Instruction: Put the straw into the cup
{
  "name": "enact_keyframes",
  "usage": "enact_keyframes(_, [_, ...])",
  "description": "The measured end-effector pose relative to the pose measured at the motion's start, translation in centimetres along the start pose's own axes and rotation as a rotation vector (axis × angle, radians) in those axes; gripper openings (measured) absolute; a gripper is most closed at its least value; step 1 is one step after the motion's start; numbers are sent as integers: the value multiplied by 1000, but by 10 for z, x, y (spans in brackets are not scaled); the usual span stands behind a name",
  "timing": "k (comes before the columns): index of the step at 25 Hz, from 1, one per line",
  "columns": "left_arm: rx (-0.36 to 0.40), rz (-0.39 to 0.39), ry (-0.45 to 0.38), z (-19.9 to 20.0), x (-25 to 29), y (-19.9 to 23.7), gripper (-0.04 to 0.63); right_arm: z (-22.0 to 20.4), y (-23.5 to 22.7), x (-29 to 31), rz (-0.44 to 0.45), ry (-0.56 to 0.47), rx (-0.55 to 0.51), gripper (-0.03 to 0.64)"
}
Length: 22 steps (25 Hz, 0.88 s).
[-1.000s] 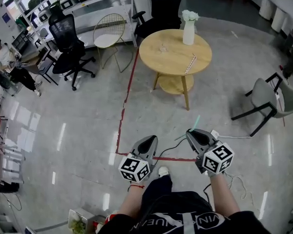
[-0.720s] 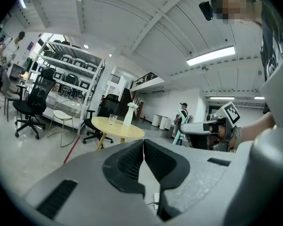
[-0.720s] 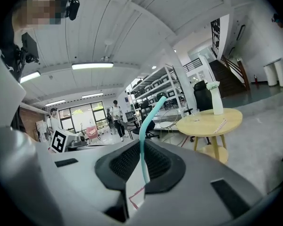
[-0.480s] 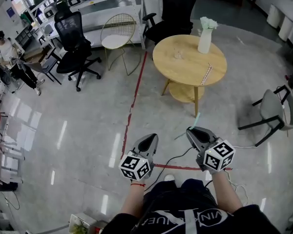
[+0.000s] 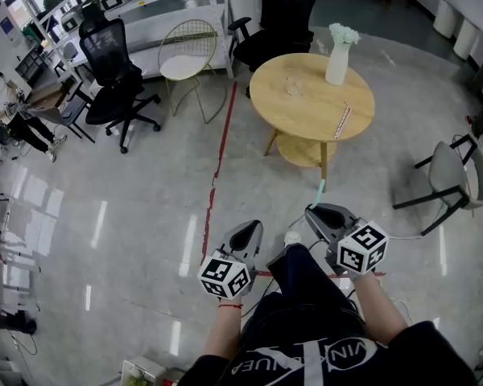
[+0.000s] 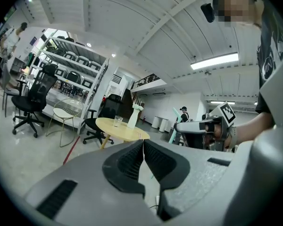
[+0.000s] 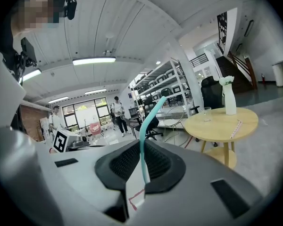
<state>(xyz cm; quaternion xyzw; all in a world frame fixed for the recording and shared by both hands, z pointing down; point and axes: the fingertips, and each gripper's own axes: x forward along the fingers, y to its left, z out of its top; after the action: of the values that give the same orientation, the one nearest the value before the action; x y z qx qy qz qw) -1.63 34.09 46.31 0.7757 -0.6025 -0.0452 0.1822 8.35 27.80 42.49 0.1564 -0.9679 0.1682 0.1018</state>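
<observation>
The person wears a white-lettered black shirt (image 5: 306, 364); the left hand-held gripper (image 5: 252, 226) and right hand-held gripper (image 5: 312, 210) are grey.

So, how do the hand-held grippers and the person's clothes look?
Both are grey: the left hand-held gripper and the right hand-held gripper. Each has black ribbed pads and a cube with black-and-white markers. The person wears a black shirt with pale lettering.

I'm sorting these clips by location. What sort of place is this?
Probably an open office or lab workspace: a black swivel office chair, long white shelving racks loaded with equipment, and a round wooden table on a polished floor.
</observation>
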Motion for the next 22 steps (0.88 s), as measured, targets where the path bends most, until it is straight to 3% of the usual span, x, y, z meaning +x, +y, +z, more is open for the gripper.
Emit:
enact_keyframes(11, [11,5,10,22,49,51,12,38,-38,63,46,-37,11,26])
enact_keyframes(22, [-2,-27,21,67,163,106,12,92,-131,126,51,-72,33,26])
